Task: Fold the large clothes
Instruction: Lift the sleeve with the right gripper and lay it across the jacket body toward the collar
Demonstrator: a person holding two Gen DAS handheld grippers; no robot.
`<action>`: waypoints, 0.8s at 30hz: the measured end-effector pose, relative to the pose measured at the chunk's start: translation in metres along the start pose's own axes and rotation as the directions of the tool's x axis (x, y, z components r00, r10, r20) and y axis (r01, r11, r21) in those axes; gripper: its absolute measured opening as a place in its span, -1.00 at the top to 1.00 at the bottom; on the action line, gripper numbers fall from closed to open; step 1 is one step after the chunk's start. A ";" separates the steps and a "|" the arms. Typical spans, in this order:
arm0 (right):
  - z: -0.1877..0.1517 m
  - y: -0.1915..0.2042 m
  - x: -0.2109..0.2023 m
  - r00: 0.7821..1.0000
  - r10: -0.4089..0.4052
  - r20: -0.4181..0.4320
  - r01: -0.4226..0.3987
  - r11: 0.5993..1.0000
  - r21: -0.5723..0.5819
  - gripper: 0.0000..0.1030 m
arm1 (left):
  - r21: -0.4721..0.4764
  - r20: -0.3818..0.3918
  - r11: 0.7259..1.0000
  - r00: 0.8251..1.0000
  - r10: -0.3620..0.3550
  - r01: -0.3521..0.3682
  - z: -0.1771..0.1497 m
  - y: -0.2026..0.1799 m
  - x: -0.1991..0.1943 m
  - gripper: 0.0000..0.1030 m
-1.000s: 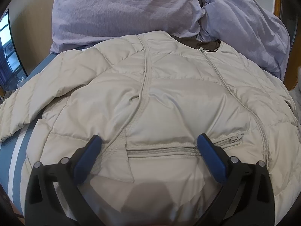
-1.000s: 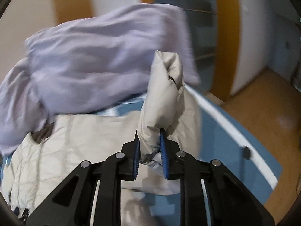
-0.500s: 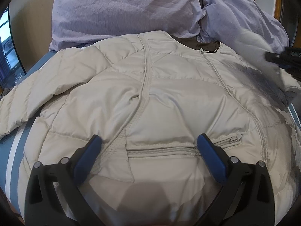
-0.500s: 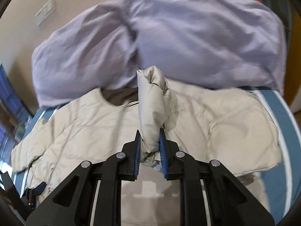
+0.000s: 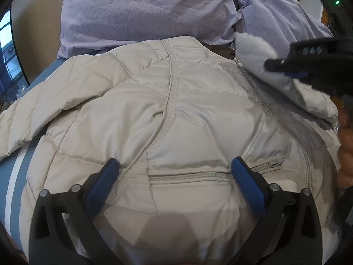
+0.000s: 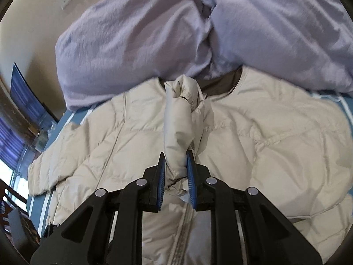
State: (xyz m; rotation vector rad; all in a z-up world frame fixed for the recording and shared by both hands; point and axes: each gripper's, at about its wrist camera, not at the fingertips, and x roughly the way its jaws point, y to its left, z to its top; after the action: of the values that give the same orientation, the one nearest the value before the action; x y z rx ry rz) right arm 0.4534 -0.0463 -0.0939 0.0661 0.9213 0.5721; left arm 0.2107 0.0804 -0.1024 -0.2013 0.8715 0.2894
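A beige quilted puffer jacket lies front up on a blue striped bed, collar toward the far side; it also shows in the right wrist view. My left gripper is open, its blue pads spread over the lower front near the pocket zipper, holding nothing. My right gripper is shut on the jacket's right sleeve near the cuff and holds it above the chest. In the left wrist view the right gripper and sleeve come in from the right.
A rumpled lilac duvet is piled beyond the collar; it also shows in the right wrist view. The blue bed sheet with white stripes shows at the left. The jacket's left sleeve is stretched out leftward.
My right gripper has carried the sleeve leftward from beside the bed to over the jacket's chest and now appears in the left wrist view. My left gripper has stayed still and open.
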 end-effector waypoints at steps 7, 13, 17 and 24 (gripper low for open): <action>-0.011 0.004 0.019 0.998 0.025 -0.063 -0.024 1.000 0.014 0.62 | 0.001 0.000 1.000 1.000 0.001 -0.001 0.000 0.000 0.000 -0.97; -0.013 0.007 0.019 0.996 0.007 -0.089 -0.006 1.000 0.002 0.35 | 0.000 0.000 1.000 1.000 0.000 0.000 0.000 0.001 0.000 -0.97; -0.008 0.011 0.007 0.997 0.024 -0.074 -0.024 1.000 0.002 0.09 | 0.000 0.000 1.000 1.000 0.000 0.000 0.000 0.001 0.000 -0.97; 0.008 -0.003 -0.018 0.996 -0.084 0.030 0.083 0.996 0.020 -0.03 | -0.001 0.000 1.000 1.000 -0.001 0.001 0.000 0.000 0.000 -0.97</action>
State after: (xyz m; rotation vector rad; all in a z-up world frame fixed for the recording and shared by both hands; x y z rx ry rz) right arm 0.4526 -0.0567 -0.0761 0.0526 0.8952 0.4839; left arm 0.2104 0.0804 -0.1025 -0.2022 0.8712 0.2893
